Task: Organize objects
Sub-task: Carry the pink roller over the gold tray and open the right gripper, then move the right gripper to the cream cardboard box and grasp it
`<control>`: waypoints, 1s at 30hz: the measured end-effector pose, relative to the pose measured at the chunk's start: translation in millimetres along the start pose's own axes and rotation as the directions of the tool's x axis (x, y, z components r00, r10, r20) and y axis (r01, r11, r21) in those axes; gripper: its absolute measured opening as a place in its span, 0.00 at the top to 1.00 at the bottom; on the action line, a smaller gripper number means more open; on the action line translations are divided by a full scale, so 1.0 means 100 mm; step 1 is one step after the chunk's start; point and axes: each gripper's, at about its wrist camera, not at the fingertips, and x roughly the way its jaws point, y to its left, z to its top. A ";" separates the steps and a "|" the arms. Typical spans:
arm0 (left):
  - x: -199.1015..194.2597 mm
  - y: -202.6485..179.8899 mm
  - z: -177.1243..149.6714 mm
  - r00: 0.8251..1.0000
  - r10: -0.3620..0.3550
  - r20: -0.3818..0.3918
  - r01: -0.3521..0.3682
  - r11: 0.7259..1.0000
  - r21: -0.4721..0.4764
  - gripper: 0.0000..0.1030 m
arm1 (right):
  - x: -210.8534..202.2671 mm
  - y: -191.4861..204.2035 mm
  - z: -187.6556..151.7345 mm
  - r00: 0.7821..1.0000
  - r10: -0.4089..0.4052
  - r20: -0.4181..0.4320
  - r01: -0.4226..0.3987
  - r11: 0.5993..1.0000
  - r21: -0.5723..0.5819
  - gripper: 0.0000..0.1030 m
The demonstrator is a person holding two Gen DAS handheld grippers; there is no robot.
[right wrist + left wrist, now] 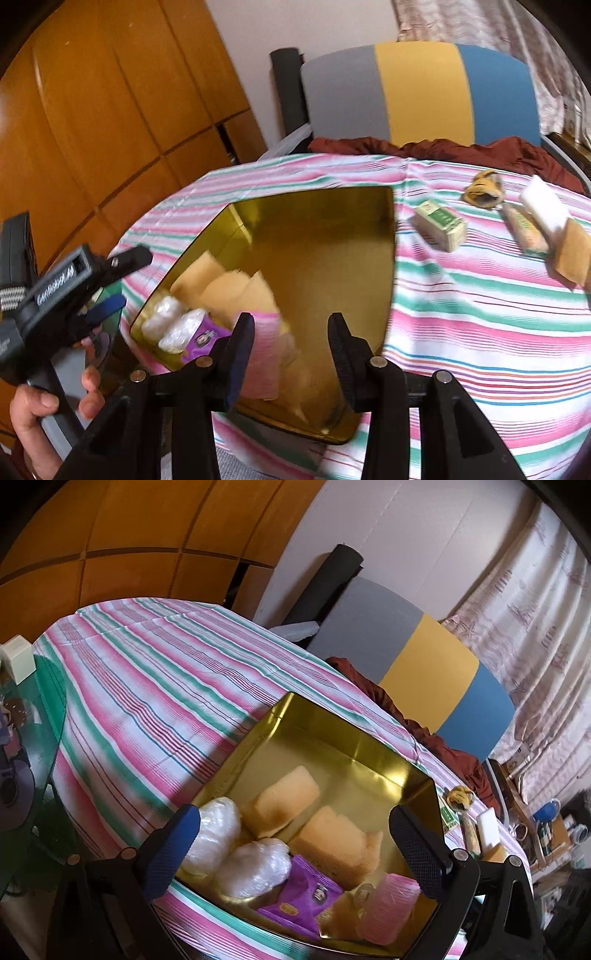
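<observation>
Soft daylight, perhaps from the curtained window (535,635), lights both fisheye views, whose edges bend and darken. The gold tin (354,738) glares, and motion blur smears the right wrist view.

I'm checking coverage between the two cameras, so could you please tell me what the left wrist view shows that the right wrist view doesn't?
Only the left wrist view shows the green glass side table with a small white box.

Only the right wrist view shows the left gripper from outside, held in a hand, and the right gripper, open and empty.

Both show the gold tin, its sponges, purple sachet, and the striped tablecloth.
</observation>
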 end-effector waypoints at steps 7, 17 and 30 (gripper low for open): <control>0.02 -0.18 -0.09 0.999 -0.025 -0.032 0.026 0.999 0.041 0.00 | -0.12 -0.31 0.02 0.998 -0.051 0.037 0.048 0.995 0.084 0.59; 0.00 -0.68 -0.33 0.981 -0.157 -0.116 0.174 0.972 0.156 0.00 | -0.22 -0.91 -0.18 0.981 -0.189 0.033 0.176 0.958 0.228 0.59; 0.07 -1.53 -0.85 0.932 -0.218 -0.290 0.315 0.884 0.346 0.00 | -0.56 -1.80 -0.48 0.915 -0.403 0.025 0.373 0.867 0.330 0.53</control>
